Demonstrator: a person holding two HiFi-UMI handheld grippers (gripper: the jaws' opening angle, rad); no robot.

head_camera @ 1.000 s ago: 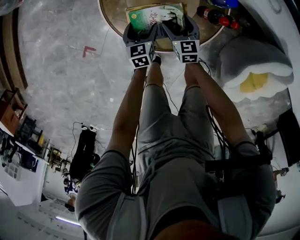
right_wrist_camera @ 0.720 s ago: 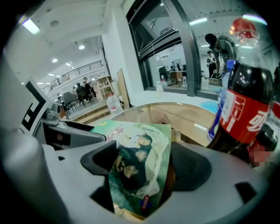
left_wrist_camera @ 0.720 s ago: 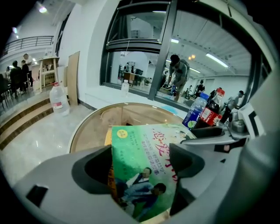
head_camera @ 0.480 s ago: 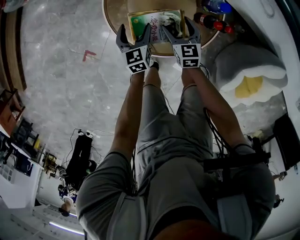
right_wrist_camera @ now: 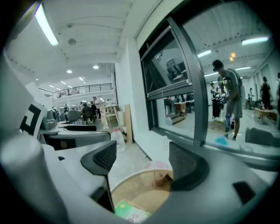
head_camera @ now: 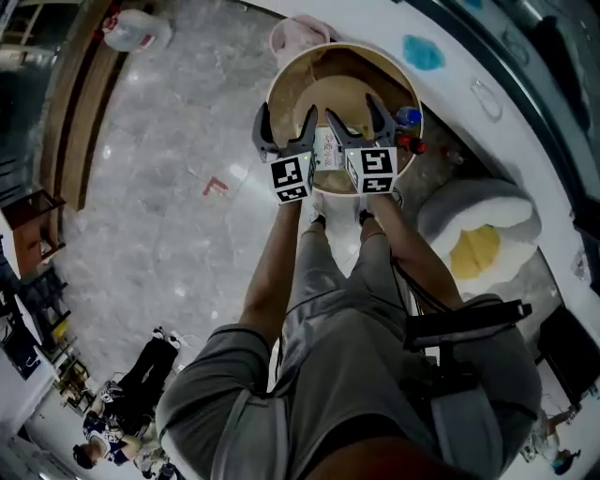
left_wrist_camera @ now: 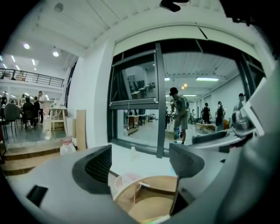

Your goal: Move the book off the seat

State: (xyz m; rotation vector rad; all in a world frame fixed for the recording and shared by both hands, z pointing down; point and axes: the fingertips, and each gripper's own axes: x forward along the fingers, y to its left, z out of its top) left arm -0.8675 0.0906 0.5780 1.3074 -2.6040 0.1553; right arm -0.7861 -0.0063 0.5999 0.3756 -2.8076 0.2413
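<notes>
A green and white book (head_camera: 327, 150) lies on the near part of a round wooden seat with a curved back (head_camera: 309, 80). Both grippers hang in the air above its near edge, side by side. The left gripper (head_camera: 284, 129) is open and holds nothing. The right gripper (head_camera: 357, 125) is likewise open and empty. In the right gripper view the book (right_wrist_camera: 131, 213) shows low down, below the right gripper (right_wrist_camera: 142, 162). In the left gripper view, under the left gripper (left_wrist_camera: 140, 162), only a thin edge of the book (left_wrist_camera: 154, 218) peeks out.
Two bottles (head_camera: 410, 120) stand at the seat's right rim. A white and yellow cushion (head_camera: 478, 239) lies on the floor to the right. A pink tub (head_camera: 295, 33) sits behind the seat and a plastic jug (head_camera: 131, 28) at far left. A window wall runs behind.
Both grippers were down at the book's near edge, spread their jaws and rose away from it. The book stays on the seat. The head view has pulled back and higher.
</notes>
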